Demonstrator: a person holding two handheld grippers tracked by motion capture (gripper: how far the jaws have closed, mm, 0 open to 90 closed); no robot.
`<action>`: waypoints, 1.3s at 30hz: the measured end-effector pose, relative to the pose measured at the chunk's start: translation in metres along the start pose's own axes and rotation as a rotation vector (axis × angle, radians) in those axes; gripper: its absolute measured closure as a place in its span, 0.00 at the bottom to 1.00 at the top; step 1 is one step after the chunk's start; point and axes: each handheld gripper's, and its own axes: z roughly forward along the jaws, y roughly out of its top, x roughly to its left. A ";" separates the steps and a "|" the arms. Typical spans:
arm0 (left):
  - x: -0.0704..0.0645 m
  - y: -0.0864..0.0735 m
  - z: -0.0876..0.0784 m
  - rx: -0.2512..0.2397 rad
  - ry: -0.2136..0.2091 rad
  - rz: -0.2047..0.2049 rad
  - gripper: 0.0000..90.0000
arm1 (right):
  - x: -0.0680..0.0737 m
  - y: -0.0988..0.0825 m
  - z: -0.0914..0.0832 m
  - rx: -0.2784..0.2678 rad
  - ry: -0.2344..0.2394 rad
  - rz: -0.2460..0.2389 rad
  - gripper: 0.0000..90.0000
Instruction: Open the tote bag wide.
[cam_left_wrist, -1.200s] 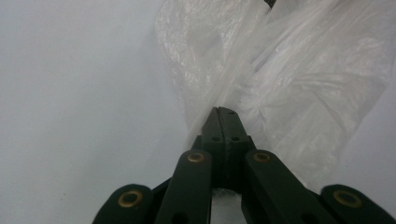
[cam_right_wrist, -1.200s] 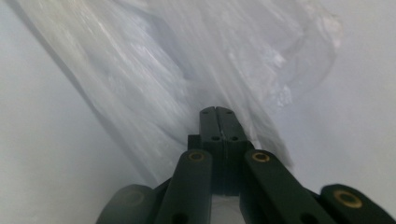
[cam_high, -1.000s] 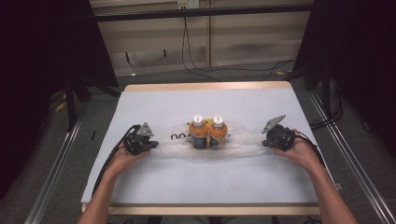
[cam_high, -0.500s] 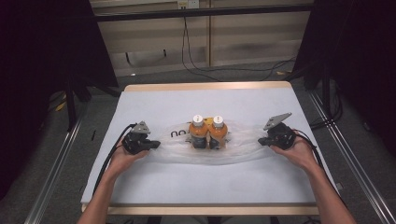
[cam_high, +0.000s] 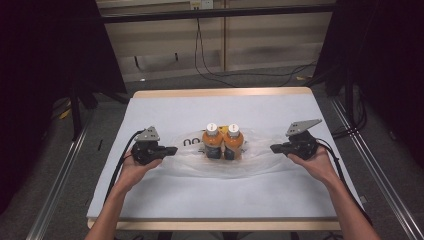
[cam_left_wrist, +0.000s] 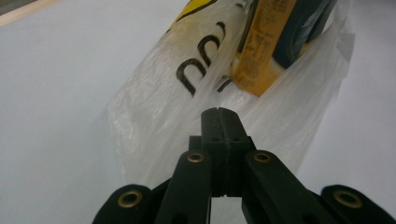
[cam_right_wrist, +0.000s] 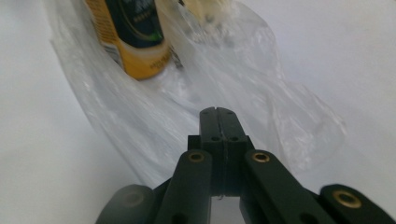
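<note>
Gripping a clear plastic bag (cam_high: 220, 162) from both ends, the left gripper (cam_high: 172, 149) and the right gripper (cam_high: 273, 148) pinch its thin film, jaws pressed fully together.

Nearest the person, two forearms reach in over the white table (cam_high: 220, 200), each hand wrapped round its gripper. Just ahead of the left gripper's closed jaws, the bag (cam_left_wrist: 154, 116) is crinkled, translucent film bearing black looped lettering (cam_left_wrist: 198, 63) and a yellow patch. Ahead of the right gripper, the film (cam_right_wrist: 187, 112) lies in glossy folds spread flat on the table. Farther along, midway between both grippers, two orange bottles (cam_high: 223, 142) with white caps and dark labels stand upright side by side, touching, inside the bag.
</note>
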 end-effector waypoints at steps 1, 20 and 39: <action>-0.003 0.002 0.002 -0.021 -0.013 -0.005 1.00 | 0.001 0.001 0.000 -0.008 0.003 0.001 1.00; -0.065 0.035 0.057 -0.055 -0.148 0.052 1.00 | 0.018 0.025 0.019 -0.070 0.074 0.029 1.00; -0.081 0.053 0.091 -0.057 -0.137 0.079 1.00 | 0.005 0.062 0.066 -0.101 0.139 0.057 1.00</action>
